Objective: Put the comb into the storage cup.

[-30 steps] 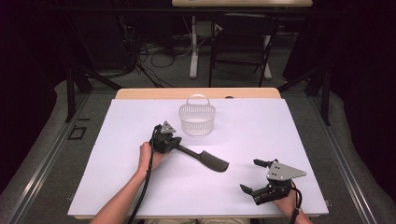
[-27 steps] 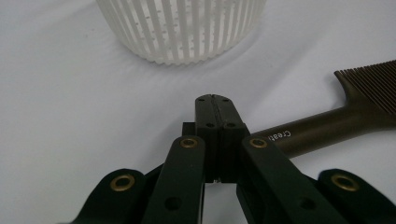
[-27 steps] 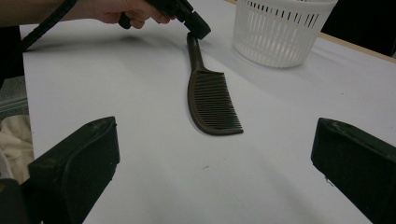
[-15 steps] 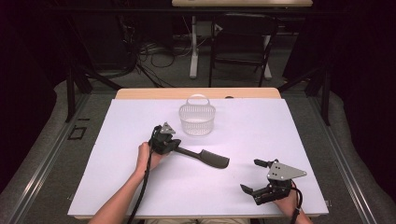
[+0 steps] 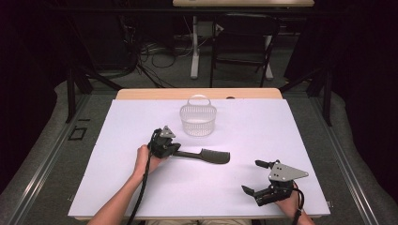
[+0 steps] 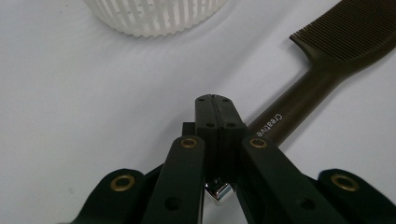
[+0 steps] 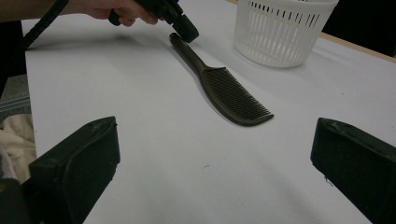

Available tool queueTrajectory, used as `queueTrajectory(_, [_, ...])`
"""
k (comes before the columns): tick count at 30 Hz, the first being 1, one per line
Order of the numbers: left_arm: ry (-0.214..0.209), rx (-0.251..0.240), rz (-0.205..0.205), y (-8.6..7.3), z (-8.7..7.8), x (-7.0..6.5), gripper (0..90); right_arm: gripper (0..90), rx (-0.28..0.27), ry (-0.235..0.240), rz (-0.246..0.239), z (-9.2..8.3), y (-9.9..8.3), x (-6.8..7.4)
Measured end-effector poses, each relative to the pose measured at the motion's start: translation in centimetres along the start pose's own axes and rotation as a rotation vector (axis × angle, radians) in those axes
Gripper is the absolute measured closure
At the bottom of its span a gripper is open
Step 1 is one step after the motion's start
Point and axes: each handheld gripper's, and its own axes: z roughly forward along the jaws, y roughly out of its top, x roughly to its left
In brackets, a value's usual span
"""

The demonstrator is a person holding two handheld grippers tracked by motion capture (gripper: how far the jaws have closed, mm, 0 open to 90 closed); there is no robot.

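A dark brown comb (image 5: 209, 156) lies flat on the white table, its teeth pointing right. My left gripper (image 5: 176, 151) is shut, pads pressed together with nothing between them. Its tip sits at the end of the comb's handle (image 6: 280, 121), touching or just above it; the very end of the handle is hidden under the jaws. In the right gripper view the left gripper (image 7: 187, 30) hovers over the comb (image 7: 229, 93) at the handle end. My right gripper (image 5: 251, 176) rests near the table's front right, open wide and holding nothing, facing the comb.
A white slatted basket (image 5: 198, 123) with a handle stands at the back middle of the table, just beyond the comb. The white table sheet (image 5: 117, 187) spreads around both hands. Dark floor, cables and chair legs lie beyond the far edge.
The comb has swung counterclockwise, its toothed end moving from pointing down-right to nearly level. The left hand shifted slightly; the right gripper stayed put.
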Motion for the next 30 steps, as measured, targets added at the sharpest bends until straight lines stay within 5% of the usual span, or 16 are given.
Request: queueTrajectory(30, [-0.048,0.076,0.022,-0.3,-0.8,-1.4,90.0,1.5,0.007,0.007,0.0,0.1,0.0,0.0])
